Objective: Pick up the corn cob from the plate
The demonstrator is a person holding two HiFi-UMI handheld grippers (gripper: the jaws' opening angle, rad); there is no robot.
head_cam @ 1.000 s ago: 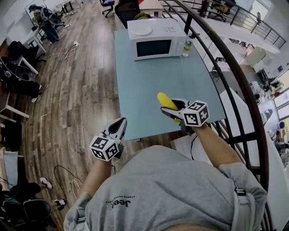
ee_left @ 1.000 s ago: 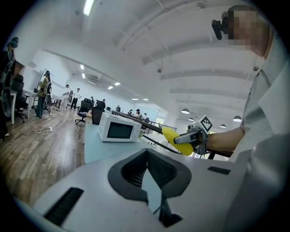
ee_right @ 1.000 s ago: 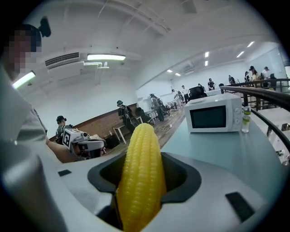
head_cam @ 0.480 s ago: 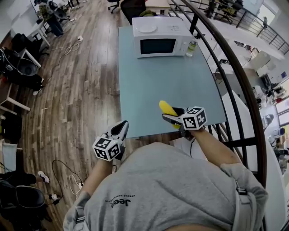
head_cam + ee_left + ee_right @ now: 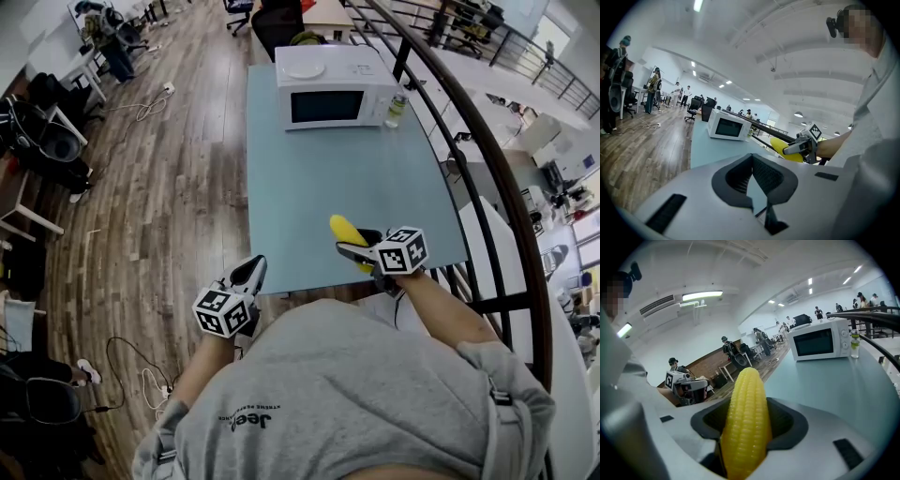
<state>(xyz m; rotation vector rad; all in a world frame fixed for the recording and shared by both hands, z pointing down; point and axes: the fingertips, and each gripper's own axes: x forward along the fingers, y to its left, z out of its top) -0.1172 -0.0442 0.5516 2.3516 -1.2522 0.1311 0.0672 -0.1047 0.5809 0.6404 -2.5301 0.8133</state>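
Corn cob (image 5: 745, 423) held aloft over the near edge of a pale blue tabletop (image 5: 309, 178), clamped between the fingers of the right gripper (image 5: 354, 246), its yellow tip pointing out towards a white microwave (image 5: 333, 86) and a small bottle (image 5: 397, 105) at the far end. No plate shows beneath it, so the lift itself looks complete. The left gripper (image 5: 255, 265) hangs off the tabletop's near-left corner, over the wooden floor, its fingers drawn together at the tips with nothing between them.

Seen from the right gripper view, the fingers bite the cob low down and most of its length juts past them. That long overhang is the thing to watch: the rounded, slick-looking kernels could let it pivot or slide if the squeeze eases or the wrist swings. Carrying this off well likely means steady pressure, a slow hand, and the tip kept slightly raised. The idle gripper is best left where it is, well apart from the cob.
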